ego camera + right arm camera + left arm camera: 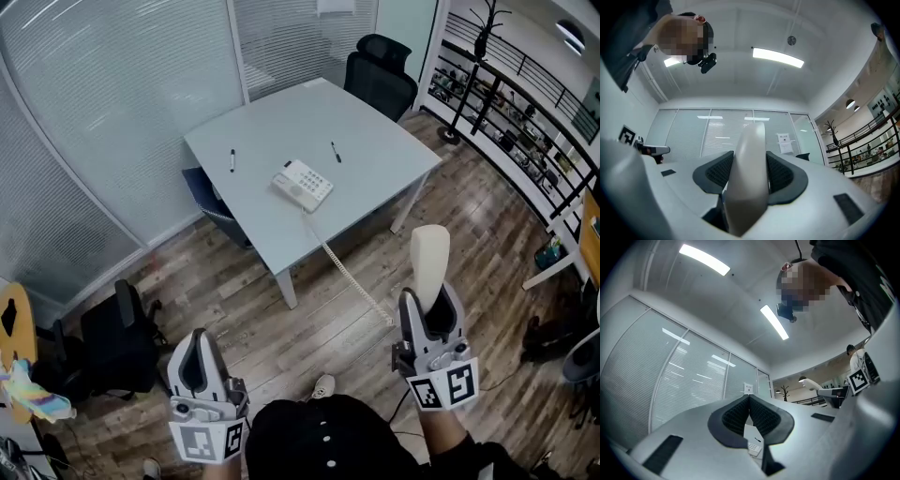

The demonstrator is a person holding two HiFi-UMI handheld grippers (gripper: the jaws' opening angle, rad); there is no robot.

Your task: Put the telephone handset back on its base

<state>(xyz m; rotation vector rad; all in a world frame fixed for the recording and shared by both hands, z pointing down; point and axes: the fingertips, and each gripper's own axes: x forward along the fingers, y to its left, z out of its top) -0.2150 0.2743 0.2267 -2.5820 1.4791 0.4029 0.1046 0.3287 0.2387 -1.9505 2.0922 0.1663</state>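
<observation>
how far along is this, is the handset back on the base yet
Not yet. Done: the right hand-held gripper is clamped on the handset. In hand: it is held in the air, short of the table, with its coiled cord running to the base. Left: carry it over and seat it on the base. The left hand-held gripper is shut and empty.

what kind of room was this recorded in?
Most likely an office meeting room. Glass partition walls with blinds close it in, a grey table carries a desk telephone base, and a black swivel chair stands at the table's far side.
</observation>
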